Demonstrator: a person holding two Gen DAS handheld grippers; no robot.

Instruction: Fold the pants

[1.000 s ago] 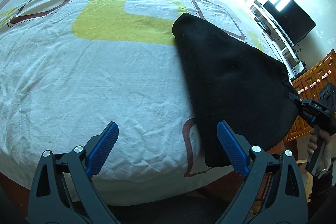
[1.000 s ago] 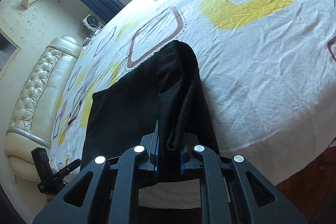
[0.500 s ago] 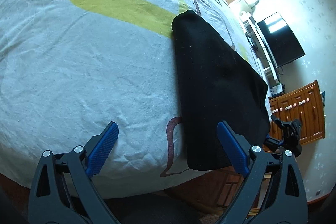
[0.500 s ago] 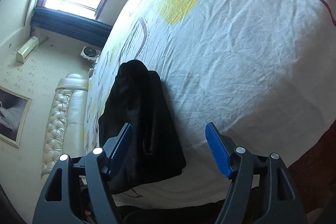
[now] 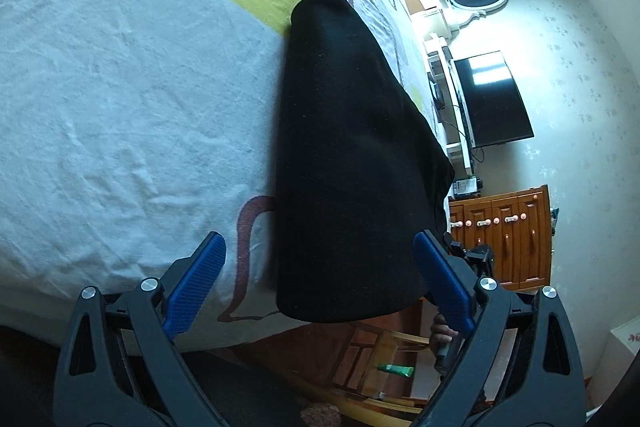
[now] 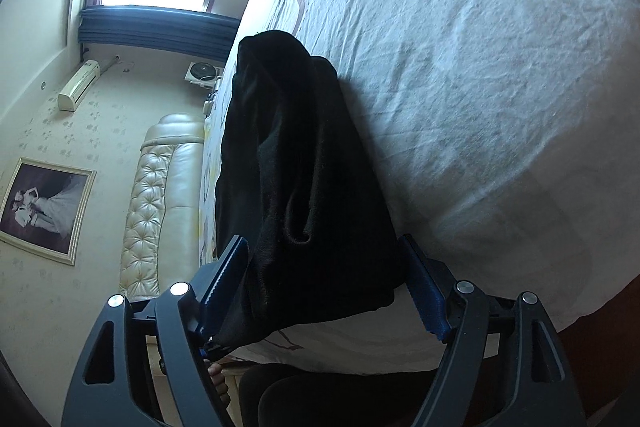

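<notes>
Pants [image 5: 352, 155]: black, folded, lying at the bed [image 5: 120, 99] edge.
Left tongs [image 5: 320, 279]: released.
Right tongs [image 6: 324, 283]: released, straddling pants.

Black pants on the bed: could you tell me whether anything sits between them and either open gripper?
Nothing visible does. The black pants lie on the bedsheet, their near edge between the open fingers of the left gripper and right gripper.
</notes>
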